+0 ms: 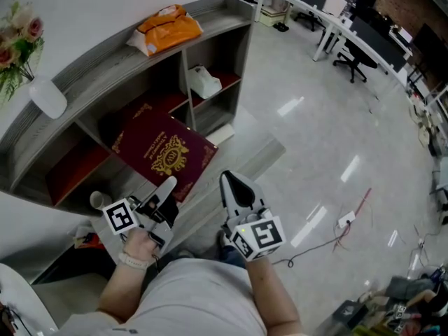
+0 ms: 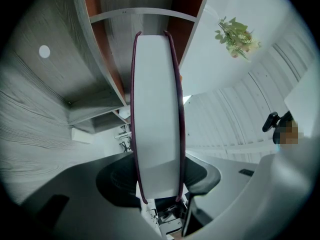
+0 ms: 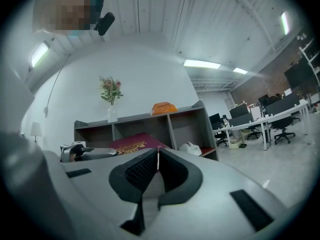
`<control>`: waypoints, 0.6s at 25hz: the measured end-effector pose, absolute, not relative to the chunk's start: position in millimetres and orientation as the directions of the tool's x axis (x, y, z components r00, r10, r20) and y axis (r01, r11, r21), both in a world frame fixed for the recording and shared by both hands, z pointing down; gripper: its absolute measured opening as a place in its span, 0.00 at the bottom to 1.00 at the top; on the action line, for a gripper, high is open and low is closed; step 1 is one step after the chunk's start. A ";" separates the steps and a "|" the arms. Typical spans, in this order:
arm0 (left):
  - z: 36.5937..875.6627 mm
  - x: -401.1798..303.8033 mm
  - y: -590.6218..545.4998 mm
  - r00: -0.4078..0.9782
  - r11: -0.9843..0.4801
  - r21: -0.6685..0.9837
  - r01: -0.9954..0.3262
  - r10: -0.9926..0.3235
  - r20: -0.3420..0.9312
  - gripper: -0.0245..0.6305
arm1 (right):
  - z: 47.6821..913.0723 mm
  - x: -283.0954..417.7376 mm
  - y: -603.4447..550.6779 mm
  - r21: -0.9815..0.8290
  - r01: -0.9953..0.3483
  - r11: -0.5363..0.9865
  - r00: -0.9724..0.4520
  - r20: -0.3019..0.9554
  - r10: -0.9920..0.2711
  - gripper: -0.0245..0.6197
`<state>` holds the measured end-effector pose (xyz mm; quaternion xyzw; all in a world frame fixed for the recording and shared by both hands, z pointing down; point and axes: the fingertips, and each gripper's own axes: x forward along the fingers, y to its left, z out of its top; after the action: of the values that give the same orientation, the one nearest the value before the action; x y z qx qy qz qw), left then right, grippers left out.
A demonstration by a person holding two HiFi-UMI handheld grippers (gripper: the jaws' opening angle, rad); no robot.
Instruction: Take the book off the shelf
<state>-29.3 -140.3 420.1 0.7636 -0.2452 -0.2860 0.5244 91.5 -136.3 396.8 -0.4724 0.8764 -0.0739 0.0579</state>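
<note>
Left hand-held gripper (image 1: 164,192) is clamped on the book (image 1: 165,152). In the left gripper view its jaws press on it from both sides at the near edge, with the white page edge facing the camera. The book runs up and away from that gripper toward the shelf (image 1: 98,72). Its long axis points into the middle compartment and the cover face is tilted up at the head camera. Its far corner overlaps the compartment mouth at centre-left of the head view. I can't tell whether it's fully clear of the shelf board, so treat it as nearly out, not out. My read for the next move: pull straight back along the book's own axis, toward lower centre of the frame, no twist, since a divider (image 1: 186,82) stands close on its right. Your right hand-held gripper (image 1: 229,182) is closed on nothing, pads together. It sits just right of the book's lower corner, near but apart, so keep it out of the pull path. The orange bag (image 1: 168,28) on the shelf top and the white item (image 1: 204,82) in the right-hand compartment are well apart from the book, no conflict.
</note>
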 end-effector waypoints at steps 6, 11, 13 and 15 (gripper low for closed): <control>424.6 -30.6 -141.8 0.719 -0.320 0.945 -0.075 -0.674 -0.171 0.38 | 399.5 84.5 -139.0 -0.165 -0.813 0.558 -0.563 -0.018 -0.826 0.07; 427.3 -31.1 -143.0 0.718 -0.305 0.950 -0.072 -0.676 -0.162 0.38 | 401.0 85.5 -141.4 -0.175 -0.812 0.557 -0.564 -0.011 -0.826 0.07; 428.6 -31.7 -143.6 0.720 -0.303 0.950 -0.077 -0.676 -0.157 0.38 | 402.7 85.9 -142.7 -0.178 -0.812 0.555 -0.563 -0.008 -0.826 0.07; 430.0 -34.0 -145.5 0.720 -0.300 0.951 -0.076 -0.676 -0.156 0.38 | 403.9 84.3 -145.0 -0.181 -0.813 0.554 -0.562 -0.005 -0.827 0.07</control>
<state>-34.0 -145.5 430.0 0.7562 -0.2486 -0.2794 0.5370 84.3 -145.0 403.9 -0.4657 0.8803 -0.0792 0.0450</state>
